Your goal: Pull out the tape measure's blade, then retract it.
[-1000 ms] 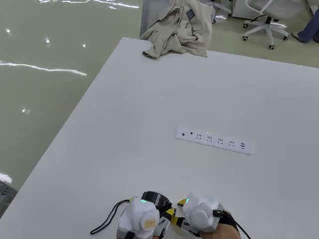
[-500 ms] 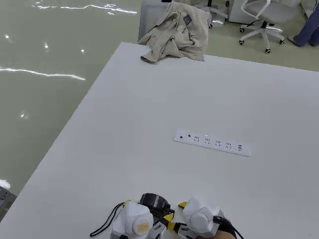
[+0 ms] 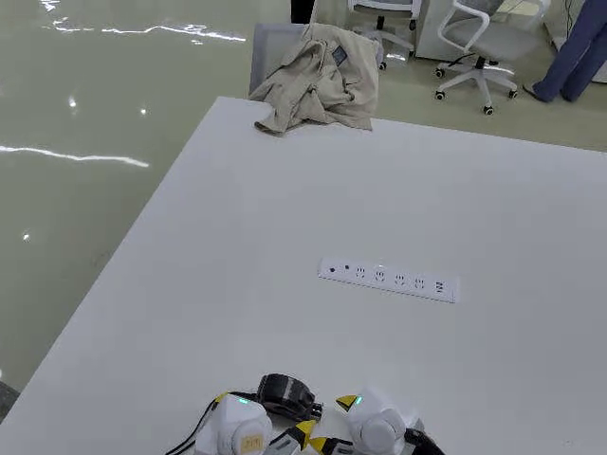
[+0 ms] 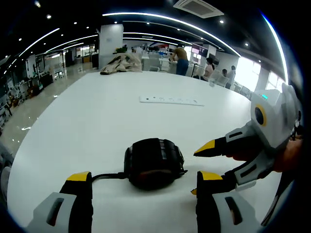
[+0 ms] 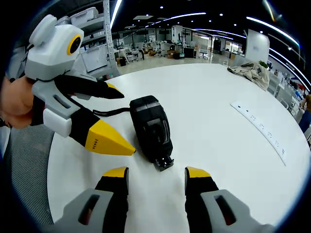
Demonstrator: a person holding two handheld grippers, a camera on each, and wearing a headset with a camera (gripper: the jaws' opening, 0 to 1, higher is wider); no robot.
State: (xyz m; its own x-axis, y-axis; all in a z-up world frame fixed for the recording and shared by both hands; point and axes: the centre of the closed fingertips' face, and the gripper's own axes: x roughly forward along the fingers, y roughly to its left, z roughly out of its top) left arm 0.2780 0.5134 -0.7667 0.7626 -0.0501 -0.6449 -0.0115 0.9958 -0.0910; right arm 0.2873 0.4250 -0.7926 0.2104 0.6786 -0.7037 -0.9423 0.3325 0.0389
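A black tape measure [image 3: 287,396] lies on the white table [image 3: 285,237] near its front edge, with a black cord trailing left. Seen from the left gripper view, the tape measure [image 4: 153,162] sits just ahead of my left gripper [image 4: 144,177], whose jaws are open and do not touch it. My right gripper [image 5: 156,172] is open too, with the blade's end hook of the tape measure [image 5: 151,128] just in front of its tips. In the head view the left gripper [image 3: 264,415] and right gripper [image 3: 332,423] flank the case at the bottom edge.
A white power strip [image 3: 387,280] lies mid-table beyond the tape measure. A beige jacket [image 3: 318,81] is heaped at the far edge. Office chairs [image 3: 469,43] and a person's legs [image 3: 569,52] are beyond the table. The table's left edge drops to the glossy floor.
The head camera has tilted, so everything sits lower and further left in the picture. Both grippers have drawn back slightly from the tape measure, which stays on the table.
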